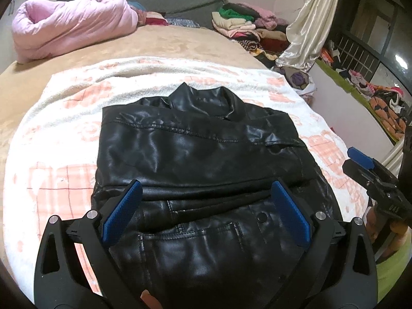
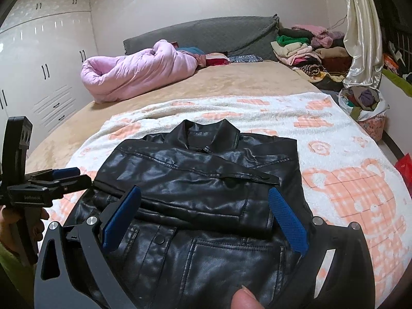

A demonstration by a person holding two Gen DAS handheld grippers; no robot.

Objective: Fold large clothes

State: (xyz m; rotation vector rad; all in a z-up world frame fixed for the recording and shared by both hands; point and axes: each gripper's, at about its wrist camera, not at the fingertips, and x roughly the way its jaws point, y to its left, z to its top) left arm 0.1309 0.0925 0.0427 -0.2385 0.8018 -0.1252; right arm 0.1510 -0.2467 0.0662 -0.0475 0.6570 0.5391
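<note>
1. A fingertip shows at the bottom edge of the right wrist view, just in front of the black leather jacket; another fingertip shows the same way in the left wrist view.
2. The left hand-held gripper hangs over the lower half of the jacket with its blue pads spread wide and nothing between them.
3. The right hand-held gripper is likewise splayed wide above the jacket, its pads clear of the leather, gripping nothing.
4. The jacket lies on a white blanket with pink patterns, spread across the bed. Its collar points toward the grey headboard, both sleeves are folded across the body, and a pocket and snap buttons show on the near panel.
5. Each hand-held gripper appears at the edge of the other's view, beside the jacket.
6. A rolled pink quilt sits at the far end of the bed.
7. A heap of folded clothes is stacked in the far right corner, near a cream curtain.
8. White wardrobe doors line the left wall.
</note>
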